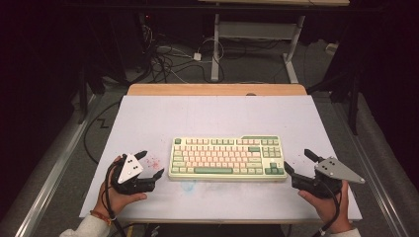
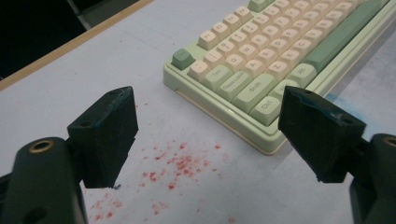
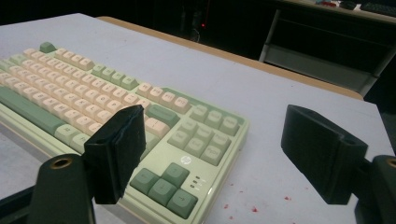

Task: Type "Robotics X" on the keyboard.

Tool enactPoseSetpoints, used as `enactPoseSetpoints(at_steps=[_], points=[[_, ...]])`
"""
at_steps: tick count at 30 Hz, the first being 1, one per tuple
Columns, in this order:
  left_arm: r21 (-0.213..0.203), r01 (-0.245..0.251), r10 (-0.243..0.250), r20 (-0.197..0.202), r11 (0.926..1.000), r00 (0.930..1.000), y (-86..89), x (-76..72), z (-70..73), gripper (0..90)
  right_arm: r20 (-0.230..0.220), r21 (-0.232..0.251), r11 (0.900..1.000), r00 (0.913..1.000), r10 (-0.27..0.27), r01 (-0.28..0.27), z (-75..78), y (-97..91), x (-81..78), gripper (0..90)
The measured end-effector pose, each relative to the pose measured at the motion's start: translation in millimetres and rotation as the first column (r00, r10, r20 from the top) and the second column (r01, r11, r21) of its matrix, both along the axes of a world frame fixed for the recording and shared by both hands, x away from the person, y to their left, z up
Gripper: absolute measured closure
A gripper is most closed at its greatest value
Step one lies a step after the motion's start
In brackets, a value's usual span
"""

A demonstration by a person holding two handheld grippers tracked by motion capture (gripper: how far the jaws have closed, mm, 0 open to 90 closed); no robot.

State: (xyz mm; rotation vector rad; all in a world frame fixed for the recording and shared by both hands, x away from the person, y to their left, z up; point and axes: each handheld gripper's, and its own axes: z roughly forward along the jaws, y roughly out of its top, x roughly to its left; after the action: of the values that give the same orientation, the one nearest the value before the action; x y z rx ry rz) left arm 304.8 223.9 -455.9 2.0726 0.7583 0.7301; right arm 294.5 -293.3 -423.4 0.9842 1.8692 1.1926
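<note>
Keyboard (image 1: pixel 227 158): one unit, pale green case with cream and green keycaps, lying flat near the middle of the tabletop (image 1: pixel 163 116), long side running left to right, between the two grippers. Nothing rests on it.

Left gripper (image 1: pixel 151 165): held in the person's left hand (image 1: pixel 114 195) at the near left of the tabletop, just beside the keyboard's left end and apart from it. Jaws stand wide open with nothing between them. In the left gripper view (image 2: pixel 205 140) the near left corner of the keyboard (image 2: pixel 280 60) lies ahead and to the right of the gap, the right jaw overlapping the case edge in the picture; whether it touches cannot be told.

Red specks (image 2: pixel 180 163): a scatter of small stains on the white tabletop surface, lying between the left gripper and the keyboard's left end.

Blue smear (image 1: pixel 188 186): faint mark on the tabletop just near of the keyboard's front edge.

Right gripper (image 1: pixel 298 163): held in the person's right hand (image 1: pixel 326 207) at the near right, just beside the keyboard's right end. Jaws wide open, empty. In the right gripper view (image 3: pixel 212 156) the arrow-key corner of the keyboard (image 3: pixel 187 140) sits in the gap.

Wooden edge (image 1: pixel 217 89): strip along the tabletop's far side.
</note>
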Motion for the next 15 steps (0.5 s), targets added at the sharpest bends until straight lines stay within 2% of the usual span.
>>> enactPoseSetpoints(at_steps=[5,9,12,13,15], points=[[0.019,0.006,-0.005,-0.014,0.9998,0.9999,-0.5,0.1,-2.3,19.1,-0.003,0.006,0.9999,0.9999,0.011,-0.011,0.8,-2.4,-0.8,22.4],[0.038,0.005,-0.004,-0.025,0.9992,0.9997,1.3,0.1,-5.2,19.1,-0.009,-0.009,0.9995,0.9995,0.031,-0.031,1.3,4.0,1.2,24.9],[0.049,0.012,-0.01,-0.038,0.9987,0.9992,3.7,-0.6,-7.2,19.1,-0.008,-0.042,0.9977,0.9986,0.053,-0.053,1.4,10.8,2.5,32.4],[0.044,0.008,-0.006,-0.049,0.999,0.9988,3.7,-1.2,-7.4,19.1,-0.008,-0.042,0.9977,0.9986,0.053,-0.053,1.4,10.8,2.5,32.4],[0.051,0.009,-0.007,-0.047,0.9986,0.9989,3.6,-1.7,-6.8,19.5,-0.015,-0.06,0.9958,0.9975,0.069,-0.07,0.7,14.2,4.7,40.6]])
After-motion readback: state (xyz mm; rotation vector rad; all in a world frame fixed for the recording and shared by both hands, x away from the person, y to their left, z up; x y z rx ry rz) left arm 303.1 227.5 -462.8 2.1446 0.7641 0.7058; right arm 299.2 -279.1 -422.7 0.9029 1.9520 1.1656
